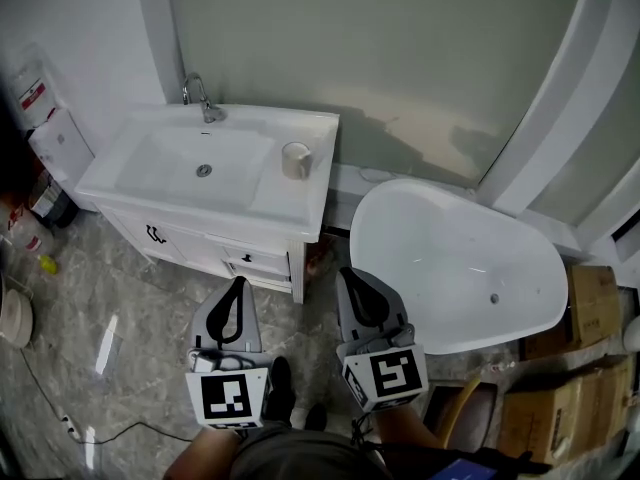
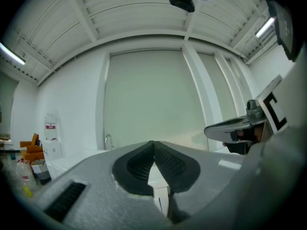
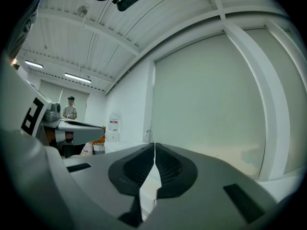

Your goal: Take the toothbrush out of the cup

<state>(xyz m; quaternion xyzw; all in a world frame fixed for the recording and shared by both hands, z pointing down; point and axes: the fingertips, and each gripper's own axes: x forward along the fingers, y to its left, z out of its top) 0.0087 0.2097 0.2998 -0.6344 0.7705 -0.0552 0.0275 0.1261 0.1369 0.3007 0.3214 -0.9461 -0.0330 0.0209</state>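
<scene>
Left gripper [image 1: 236, 284] [image 2: 153, 143]: fingers together, nothing between them. Right gripper [image 1: 352, 274] [image 3: 154, 145]: fingers together, nothing between them. Both grippers are held level and side by side over the floor, near the person, well apart from the vanity. The cup [image 1: 296, 160] stands upright on the right side of the sink counter [image 1: 300, 204], right of the basin and the faucet [image 1: 203, 98]. Whether the toothbrush stands in it is too small to tell. The bathtub [image 1: 455, 268] lies right of the vanity.
</scene>
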